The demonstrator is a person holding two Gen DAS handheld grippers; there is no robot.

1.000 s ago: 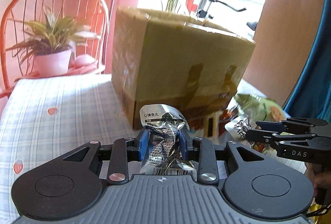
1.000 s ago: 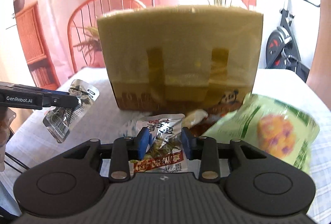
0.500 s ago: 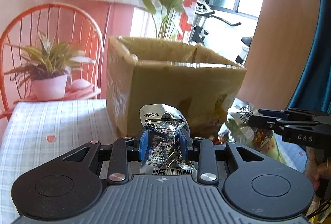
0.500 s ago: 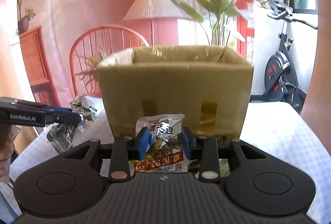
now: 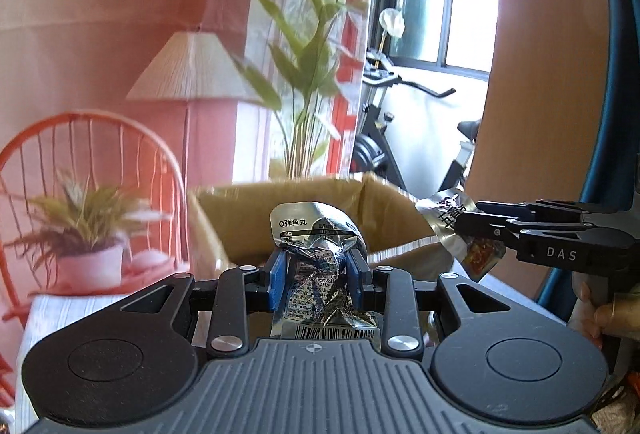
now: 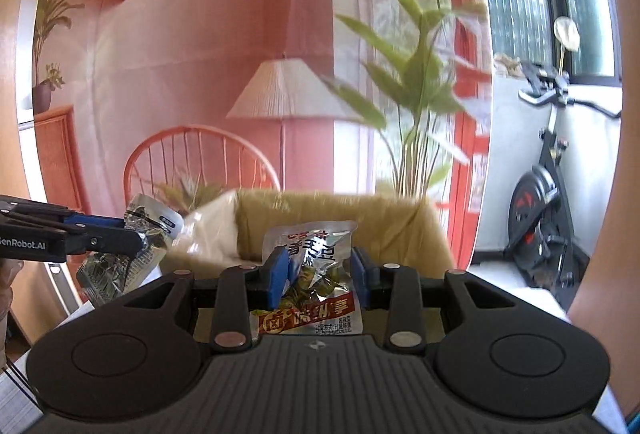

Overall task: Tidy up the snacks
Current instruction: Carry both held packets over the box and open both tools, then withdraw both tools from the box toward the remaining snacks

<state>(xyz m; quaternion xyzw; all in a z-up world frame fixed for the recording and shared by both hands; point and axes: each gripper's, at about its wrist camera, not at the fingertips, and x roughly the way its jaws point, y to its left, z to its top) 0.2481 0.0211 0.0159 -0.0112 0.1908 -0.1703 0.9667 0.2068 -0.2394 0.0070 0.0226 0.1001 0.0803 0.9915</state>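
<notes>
Two snack packets carried above the open cardboard box (image 5: pixel 304 218)

The silver packet (image 5: pixel 320 274) is pinched by the left claw (image 5: pixel 316 280), the red-banded packet (image 6: pixel 312 274) by the right claw (image 6: pixel 318 282); each should be released only once clear of the box rim.

Two snack packets (image 5: pixel 320 266) (image 6: pixel 310 274) (foil), one box (image 5: pixel 384 209).

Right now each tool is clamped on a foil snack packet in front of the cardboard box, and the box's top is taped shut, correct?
Not quite: the cardboard box is open on top, as the left wrist view shows. The left tool does clamp the silver packet, and the right tool the red-banded packet.
</notes>
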